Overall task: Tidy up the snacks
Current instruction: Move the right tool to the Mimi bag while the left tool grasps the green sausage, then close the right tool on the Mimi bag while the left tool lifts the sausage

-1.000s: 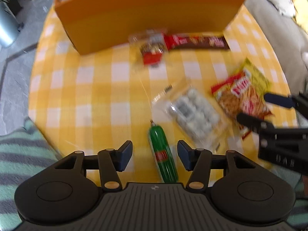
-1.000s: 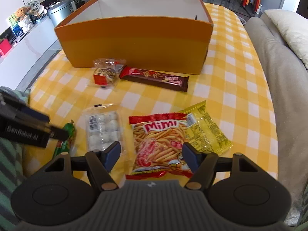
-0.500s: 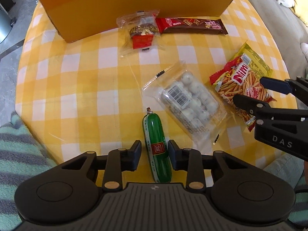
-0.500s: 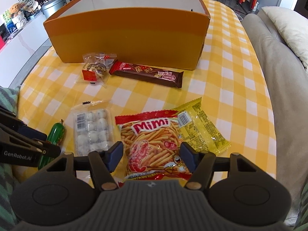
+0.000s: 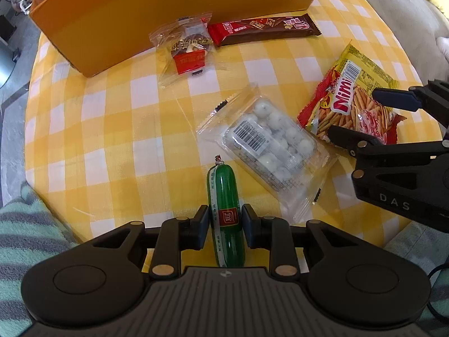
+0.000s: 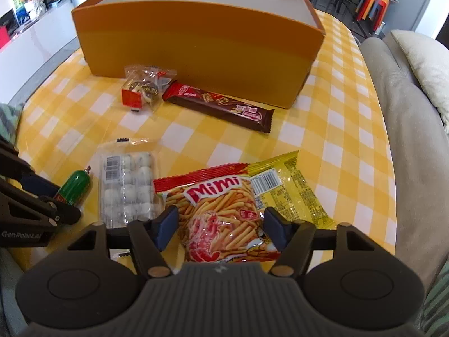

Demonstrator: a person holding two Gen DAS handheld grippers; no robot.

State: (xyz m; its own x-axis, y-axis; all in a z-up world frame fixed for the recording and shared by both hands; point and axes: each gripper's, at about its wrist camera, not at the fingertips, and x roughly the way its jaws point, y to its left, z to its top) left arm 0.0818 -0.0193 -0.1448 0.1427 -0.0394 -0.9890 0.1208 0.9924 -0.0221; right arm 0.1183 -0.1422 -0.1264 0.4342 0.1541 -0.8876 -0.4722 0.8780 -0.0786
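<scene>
- The left gripper points straight down at the near edge of the table, and its jaws are closing on a small green plastic-skinned sausage with a red label; both pads look pressed against the sausage's sides.
- The sausage lies lengthwise on the yellow-and-white checked tablecloth, its clipped tip pointing towards the box.
- The right gripper hovers over a red-and-yellow foil bag of stick snacks marked "Mimi". Its jaws are opening, standing on either side of the bag and not pinching it.
- Just beside the sausage, between it and the Mimi bag, lies a clear plastic pack of small white balls with a barcode sticker.
- Farther back, close to the box wall, sits a clear wrapper holding a round brown pastry and a red card, and next to it a long dark-brown chocolate bar with a red end.
- A large orange cardboard box with a white inside stands open at the far side of the table, with all six snacks outside it.
- A grey sofa with a cream cushion runs along the table's right side.
</scene>
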